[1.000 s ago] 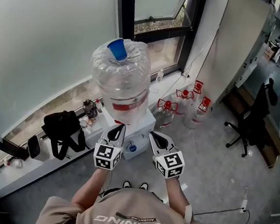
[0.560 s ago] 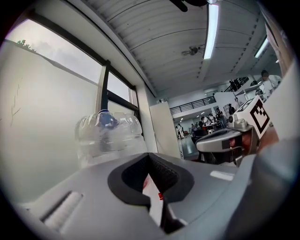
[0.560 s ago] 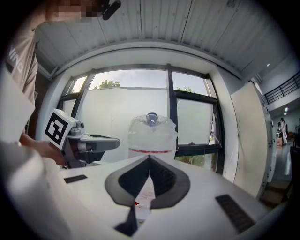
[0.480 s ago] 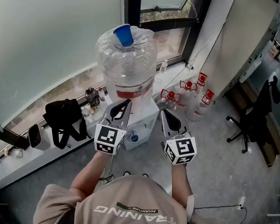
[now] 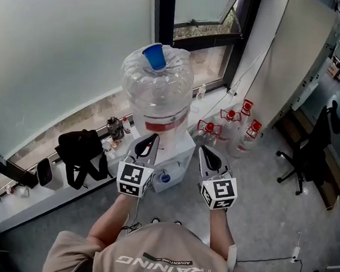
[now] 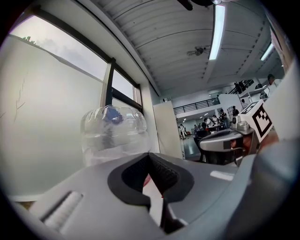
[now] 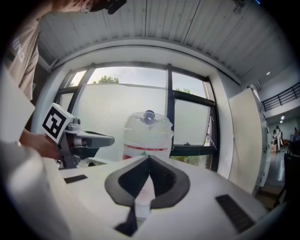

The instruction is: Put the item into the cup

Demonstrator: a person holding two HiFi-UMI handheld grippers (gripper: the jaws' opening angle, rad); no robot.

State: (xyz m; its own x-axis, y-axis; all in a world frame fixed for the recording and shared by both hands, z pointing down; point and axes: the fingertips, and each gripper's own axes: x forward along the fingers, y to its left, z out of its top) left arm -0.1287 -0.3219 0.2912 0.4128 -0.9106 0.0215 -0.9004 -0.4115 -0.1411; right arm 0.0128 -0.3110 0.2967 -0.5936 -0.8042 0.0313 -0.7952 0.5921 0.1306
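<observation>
Status: left tongs [image 5: 148,140] and right tongs [image 5: 207,153] are each pressed together, nothing pinched. They sit side by side, apart, pointing at the water dispenser [image 5: 179,154]. The blue cup [image 5: 155,56] sits on top of the upturned water jug [image 5: 158,99], 12 o'clock from the tongs. Black bag [image 5: 81,151] on the window ledge at 9 o'clock. Red-capped jugs [image 5: 242,127] on the floor at 2 o'clock.

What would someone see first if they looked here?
A huge clear water bottle stands upturned on a white dispenser by the window, with a small blue cup on top. Just in front, the left gripper and right gripper point toward it, both shut and holding nothing.
</observation>
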